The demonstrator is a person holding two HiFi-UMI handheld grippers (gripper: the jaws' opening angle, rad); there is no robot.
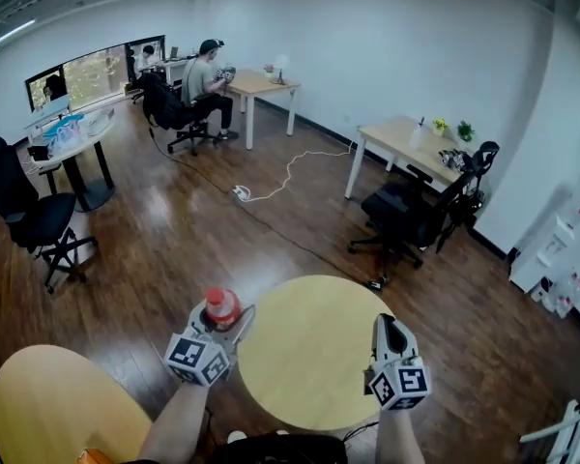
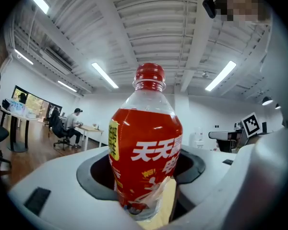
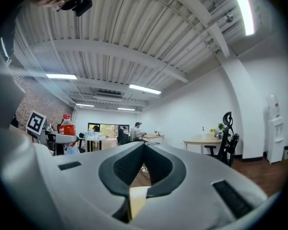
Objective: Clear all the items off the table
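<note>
Over the wooden floor (image 1: 174,249), beside the left rim of the round bench (image 1: 309,356), the head view shows the left tongs (image 1: 222,323) holding a red-capped drink bottle (image 1: 221,307) upright. The right tongs (image 1: 388,329) hang over the bench's right edge, well apart from the bottle. A second round bench (image 1: 58,404) sits at lower left.

Left gripper view: the tongs are clamped on the bottle's (image 2: 146,147) lower body, on its red label with white characters. The clear neck and red cap (image 2: 150,72) rise above them.

Right gripper view: the tongs (image 3: 143,145) are closed together, tips meeting, with nothing between them. The pale bench top (image 3: 137,200) shows below, and the bottle (image 3: 67,126) stands small at far left.
</note>
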